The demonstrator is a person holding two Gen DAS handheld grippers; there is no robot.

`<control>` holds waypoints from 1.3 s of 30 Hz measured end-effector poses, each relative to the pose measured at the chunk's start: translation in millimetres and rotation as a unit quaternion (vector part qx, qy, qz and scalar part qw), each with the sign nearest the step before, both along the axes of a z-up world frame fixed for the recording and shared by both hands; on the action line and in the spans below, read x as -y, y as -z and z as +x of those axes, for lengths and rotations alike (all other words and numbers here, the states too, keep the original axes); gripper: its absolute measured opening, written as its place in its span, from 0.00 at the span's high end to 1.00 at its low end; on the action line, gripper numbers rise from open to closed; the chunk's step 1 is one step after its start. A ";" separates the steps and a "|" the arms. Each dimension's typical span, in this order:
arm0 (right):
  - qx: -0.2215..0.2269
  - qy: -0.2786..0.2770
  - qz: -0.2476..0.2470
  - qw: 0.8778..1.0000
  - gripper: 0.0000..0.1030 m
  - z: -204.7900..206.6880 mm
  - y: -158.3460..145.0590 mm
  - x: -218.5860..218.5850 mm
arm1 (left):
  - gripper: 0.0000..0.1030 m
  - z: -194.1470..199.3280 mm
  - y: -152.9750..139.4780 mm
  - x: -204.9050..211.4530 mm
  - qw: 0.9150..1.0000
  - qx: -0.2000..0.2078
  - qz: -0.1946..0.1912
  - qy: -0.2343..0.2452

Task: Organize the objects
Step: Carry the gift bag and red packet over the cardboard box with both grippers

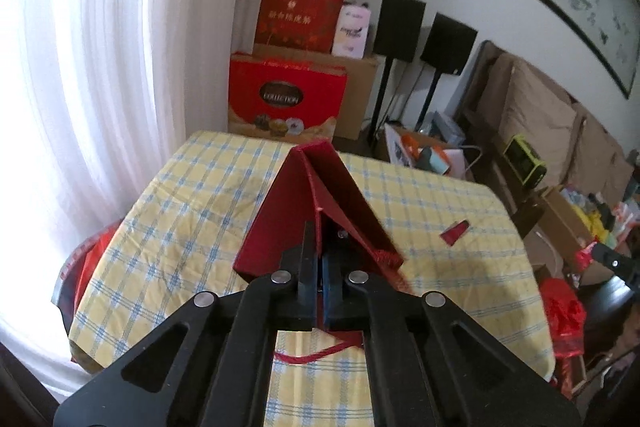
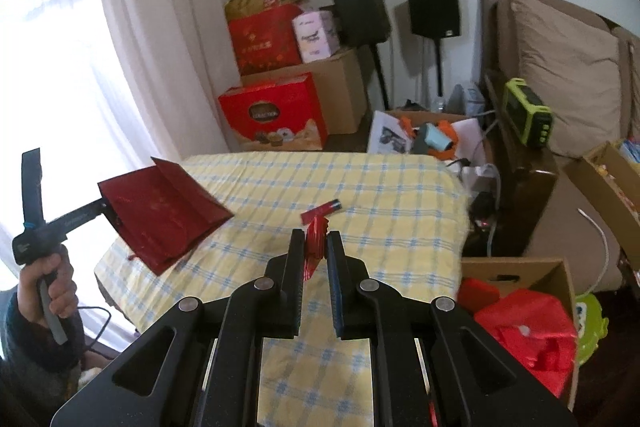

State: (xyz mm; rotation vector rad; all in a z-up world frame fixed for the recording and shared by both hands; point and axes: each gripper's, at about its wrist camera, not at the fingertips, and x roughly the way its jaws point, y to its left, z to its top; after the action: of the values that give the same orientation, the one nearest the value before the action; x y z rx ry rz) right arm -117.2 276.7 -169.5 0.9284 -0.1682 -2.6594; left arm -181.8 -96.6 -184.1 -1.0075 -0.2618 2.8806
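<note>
A red paper gift bag hangs in the air over the table with the yellow checked cloth. My left gripper is shut on the bag's near edge, and the bag's mouth spreads away from me. In the right wrist view the same bag hangs at the left from the left gripper, which a person's hand holds. My right gripper is shut on a small crinkled red foil packet above the cloth. A second small red packet lies on the table, to the right of the bag.
White curtains hang left of the table. Red gift boxes and cardboard boxes are stacked behind it, beside two black speakers. An open cardboard box with red plastic bags stands at the table's right. A sofa lies beyond.
</note>
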 end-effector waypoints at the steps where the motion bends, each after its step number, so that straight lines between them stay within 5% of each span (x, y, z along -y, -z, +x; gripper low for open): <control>1: -0.002 0.006 0.001 1.000 0.90 4.4 -2.5 -6.2 | 0.99 2.3 -3.4 -1.9 1.000 -0.004 -0.002 0.001; 12: -0.021 0.102 -0.013 0.994 0.89 68.7 -16.2 -94.1 | 0.99 28.9 -48.0 -33.9 0.998 -0.044 0.002 0.046; 22: 0.029 0.184 -0.055 0.981 0.89 120.4 35.5 -172.0 | 0.99 36.4 -67.4 -117.9 0.987 -0.035 0.022 0.158; 26: 0.064 0.180 -0.069 0.979 0.89 132.9 63.2 -185.7 | 0.99 35.0 -69.4 -163.5 0.979 -0.023 0.019 0.203; 30: 0.105 0.175 -0.028 0.979 0.88 134.3 89.1 -190.5 | 0.99 34.1 -68.4 -211.3 0.972 -0.019 0.007 0.236; 39: 0.153 0.098 -0.070 0.981 0.88 135.6 134.0 -187.2 | 0.99 27.3 -46.2 -308.9 0.956 -0.009 -0.026 0.292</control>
State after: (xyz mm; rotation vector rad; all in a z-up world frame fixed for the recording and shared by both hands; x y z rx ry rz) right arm 18.4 463.8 -303.5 1.3275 -0.5359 -2.6173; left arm -154.5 212.4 -137.9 -0.8798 0.1044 2.3629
